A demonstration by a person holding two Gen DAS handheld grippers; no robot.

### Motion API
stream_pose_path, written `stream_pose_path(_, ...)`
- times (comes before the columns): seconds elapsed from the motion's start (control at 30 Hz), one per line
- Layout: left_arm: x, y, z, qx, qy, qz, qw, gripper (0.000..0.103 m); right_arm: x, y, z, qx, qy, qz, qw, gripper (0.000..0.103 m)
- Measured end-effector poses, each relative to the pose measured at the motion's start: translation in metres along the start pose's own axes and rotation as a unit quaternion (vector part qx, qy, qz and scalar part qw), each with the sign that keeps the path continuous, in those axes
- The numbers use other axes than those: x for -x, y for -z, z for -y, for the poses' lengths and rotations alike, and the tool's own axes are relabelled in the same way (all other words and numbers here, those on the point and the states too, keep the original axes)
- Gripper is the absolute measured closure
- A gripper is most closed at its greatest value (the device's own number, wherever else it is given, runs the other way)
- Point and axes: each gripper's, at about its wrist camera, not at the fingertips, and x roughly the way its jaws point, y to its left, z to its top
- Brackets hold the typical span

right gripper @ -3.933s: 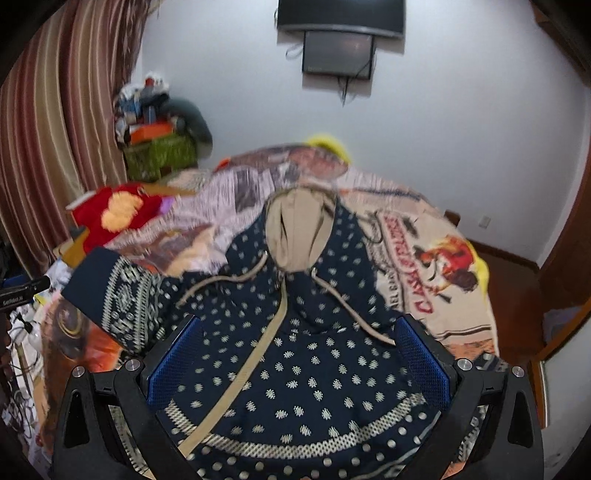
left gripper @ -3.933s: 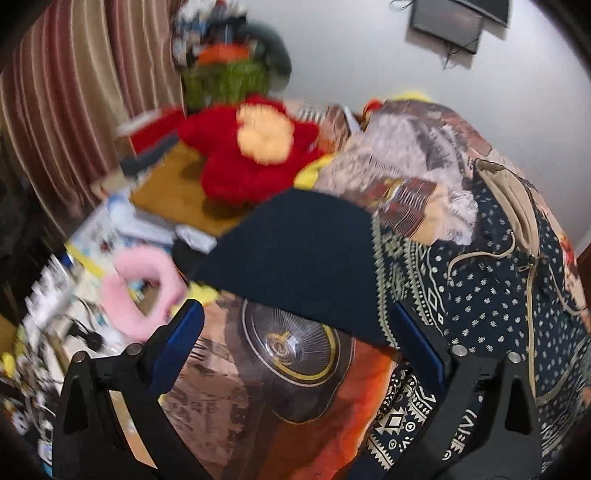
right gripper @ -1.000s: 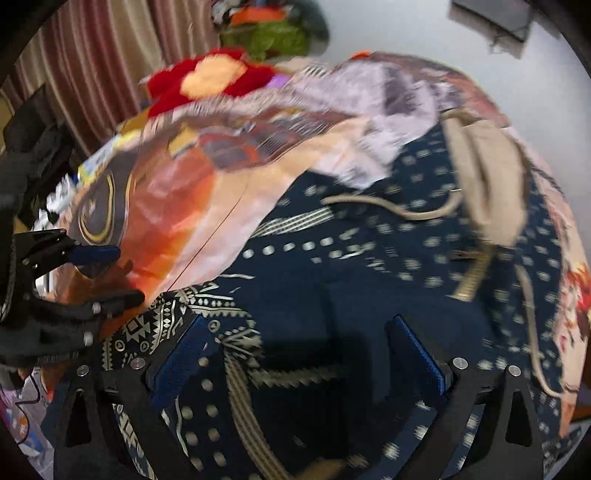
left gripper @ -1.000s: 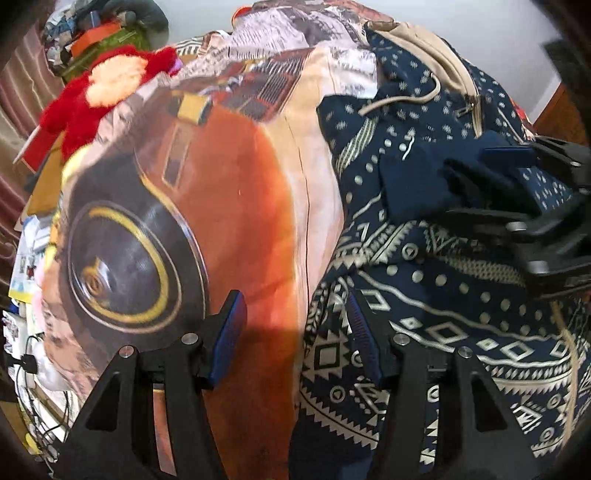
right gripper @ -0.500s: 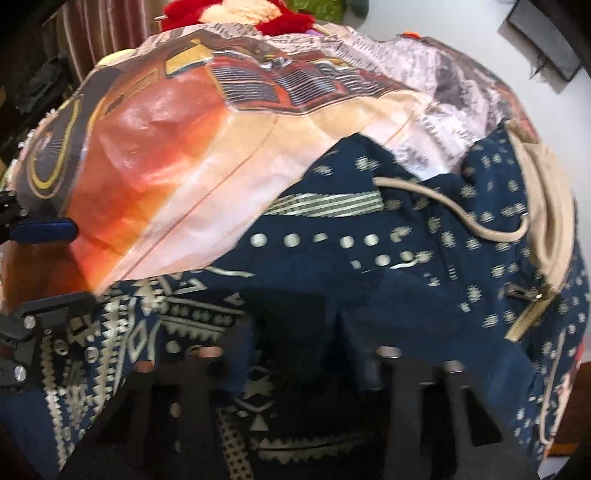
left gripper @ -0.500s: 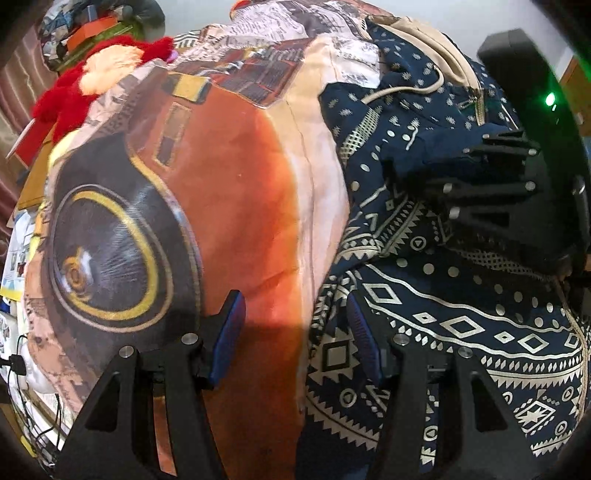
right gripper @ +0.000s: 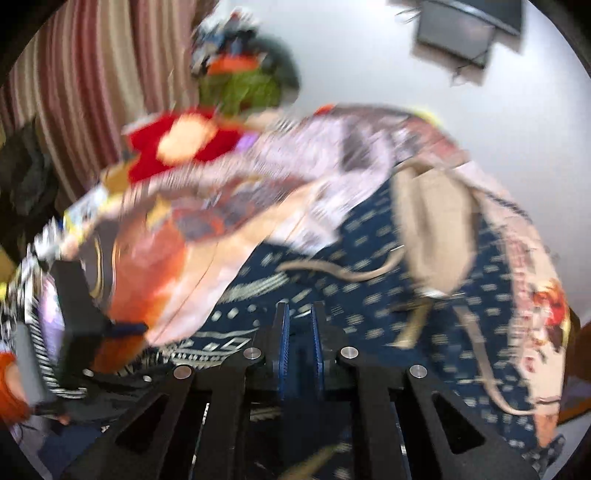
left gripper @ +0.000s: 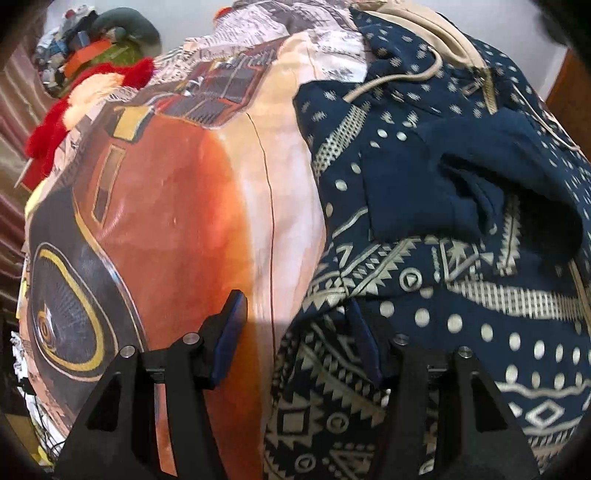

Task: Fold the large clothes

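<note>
A navy hooded jacket (left gripper: 461,288) with cream dots and geometric bands lies on a printed bedspread (left gripper: 177,206). Its left sleeve (left gripper: 472,184) is folded in across the chest. My left gripper (left gripper: 295,332) is open at the jacket's left hem edge, one finger on the bedspread, one on the cloth. In the blurred right wrist view my right gripper (right gripper: 298,332) has its jaws nearly together over the jacket (right gripper: 369,295), with dark fabric between them. The beige hood lining (right gripper: 436,236) lies beyond. The left gripper (right gripper: 122,328) shows at the left.
A red plush toy (left gripper: 74,107) lies at the bed's far left, also in the right wrist view (right gripper: 184,140). A cluttered green basket (right gripper: 240,81) and striped curtain (right gripper: 92,74) stand behind. A wall-mounted screen (right gripper: 461,26) hangs on the white wall.
My right gripper has left the folded sleeve, swung back and closed its jaws low on the jacket. My left gripper has stayed at the hem edge.
</note>
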Motion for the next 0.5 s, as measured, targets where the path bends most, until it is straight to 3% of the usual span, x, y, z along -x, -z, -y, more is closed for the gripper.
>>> stream_pose_path(0.1, 0.0, -0.003, -0.002, 0.007, -0.006, 0.0, 1.0, 0.047, 0.041, 0.002, 0.031, -0.04, 0.01, 0.029, 0.999, 0.094)
stream_pose_path(0.23, 0.009, 0.002, -0.005, 0.014, -0.009, -0.004, 0.9999, 0.047, 0.055, 0.007, 0.048, -0.034, 0.017, 0.009, 0.999, 0.094)
stream_pose_path(0.4, 0.037, 0.016, -0.018, 0.028, -0.006, 0.008, 0.9996, 0.047, 0.038, 0.018, 0.034, 0.001, 0.009, -0.02, 1.0, 0.093)
stream_pose_path(0.5, 0.057, 0.02, -0.032, 0.042, 0.006, 0.018, 0.999, 0.047, 0.019, 0.021, 0.016, 0.006, -0.021, -0.036, 0.999, 0.091)
